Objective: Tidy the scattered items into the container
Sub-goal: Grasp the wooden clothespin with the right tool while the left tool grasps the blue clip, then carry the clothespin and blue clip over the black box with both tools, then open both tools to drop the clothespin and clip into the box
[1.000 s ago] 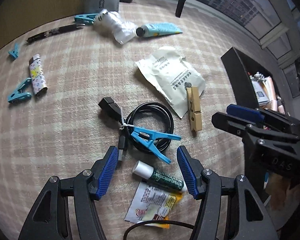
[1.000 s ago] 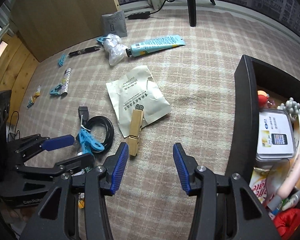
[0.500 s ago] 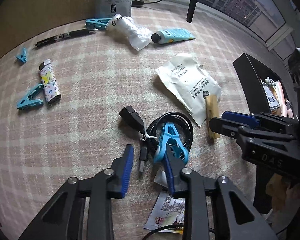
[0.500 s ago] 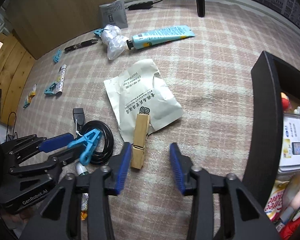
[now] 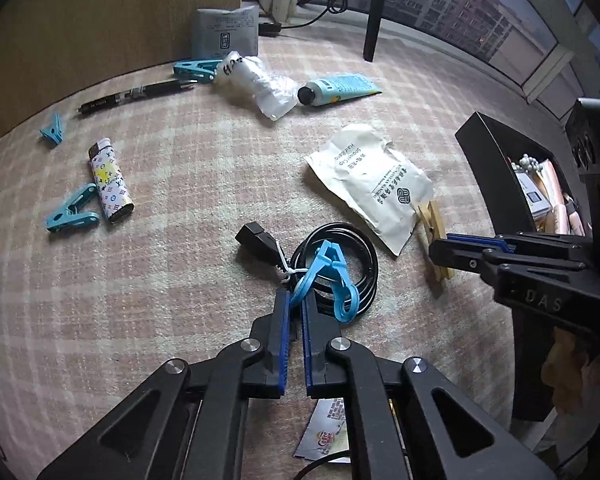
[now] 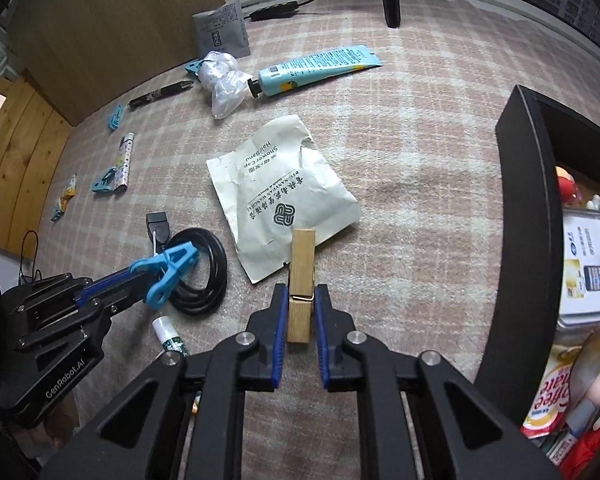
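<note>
**Both grippers closed onto pegs since the earlier frames**

Where both sets of jaws stood wide apart a sec ago, each is now pinched on a clip. The left gripper [image 5: 295,300] is seen shut tight on the tail of the blue plastic clip [image 5: 329,276], which was lying flat across the black cable coil [image 5: 364,264] before and is now tipped up, its head pointing away over the coil. In the right wrist view the same clip [image 6: 168,266] is seen held off the left gripper's tips, above the coil's near edge. The lip balm stick [image 6: 170,336], earlier framed between the left jaws, is now seen beside the coil, w/ the left gripper past it.

The right gripper [image 6: 301,308] is closing, and the wooden clothespin [image 6: 301,284] is caught btwn its blue pads; the pin's far end rests on the corner of the cream shower-cap packet [image 6: 276,196]. Earlier the pin lay just left of those jaws, untouched.

The black container [image 6: 528,216] is seen to the right, already holding boxes, packets and other bits; neither clip is in it yet.

Farther off, unchanged on the checked cloth [image 5: 180,184]: patterned lighter [image 5: 111,180] w/ a teal clip [image 5: 73,215] touching it, black pen [image 5: 136,94], crumpled plastic bag [image 5: 260,84], teal tube [image 5: 340,89], grey sachet [image 5: 225,33] at the back.
</note>
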The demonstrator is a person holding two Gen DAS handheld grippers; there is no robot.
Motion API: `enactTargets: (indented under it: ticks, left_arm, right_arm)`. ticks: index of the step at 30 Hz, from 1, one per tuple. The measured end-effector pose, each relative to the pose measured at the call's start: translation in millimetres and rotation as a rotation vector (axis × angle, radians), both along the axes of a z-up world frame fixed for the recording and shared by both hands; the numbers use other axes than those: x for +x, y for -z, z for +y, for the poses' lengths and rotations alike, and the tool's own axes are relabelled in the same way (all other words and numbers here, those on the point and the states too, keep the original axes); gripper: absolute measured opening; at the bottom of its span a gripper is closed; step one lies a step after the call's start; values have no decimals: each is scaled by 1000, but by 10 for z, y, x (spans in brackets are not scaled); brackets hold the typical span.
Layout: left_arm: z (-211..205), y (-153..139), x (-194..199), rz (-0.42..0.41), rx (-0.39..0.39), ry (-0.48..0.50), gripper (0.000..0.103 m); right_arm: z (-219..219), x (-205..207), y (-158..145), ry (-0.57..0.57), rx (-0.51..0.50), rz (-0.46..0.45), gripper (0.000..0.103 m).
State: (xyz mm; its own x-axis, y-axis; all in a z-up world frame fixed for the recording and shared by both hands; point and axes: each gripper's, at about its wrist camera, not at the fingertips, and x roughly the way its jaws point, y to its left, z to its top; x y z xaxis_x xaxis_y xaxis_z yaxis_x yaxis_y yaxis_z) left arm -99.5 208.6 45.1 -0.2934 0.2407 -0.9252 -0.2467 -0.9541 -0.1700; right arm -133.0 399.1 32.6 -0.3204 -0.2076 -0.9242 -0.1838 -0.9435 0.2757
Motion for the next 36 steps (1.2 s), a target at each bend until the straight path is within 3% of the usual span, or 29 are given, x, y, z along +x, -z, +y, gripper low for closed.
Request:
enactTargets:
  ticks: [12, 19, 27, 36]
  left_arm:
    - [-65, -173, 36, 49, 40, 4, 4]
    - [28, -461, 38, 65, 112, 18, 4]
    - [570, -813, 18, 96, 167, 123, 5]
    - [1397, -1017, 23, 114, 214, 243, 5]
  right_arm:
    - [4, 81, -101, 3, 1, 19, 13]
    - [230, 245, -419, 55, -11, 72, 13]
    - [868, 653, -899, 205, 14, 132, 13]
    - [1621, 1153, -1218, 381, 86, 159, 13]
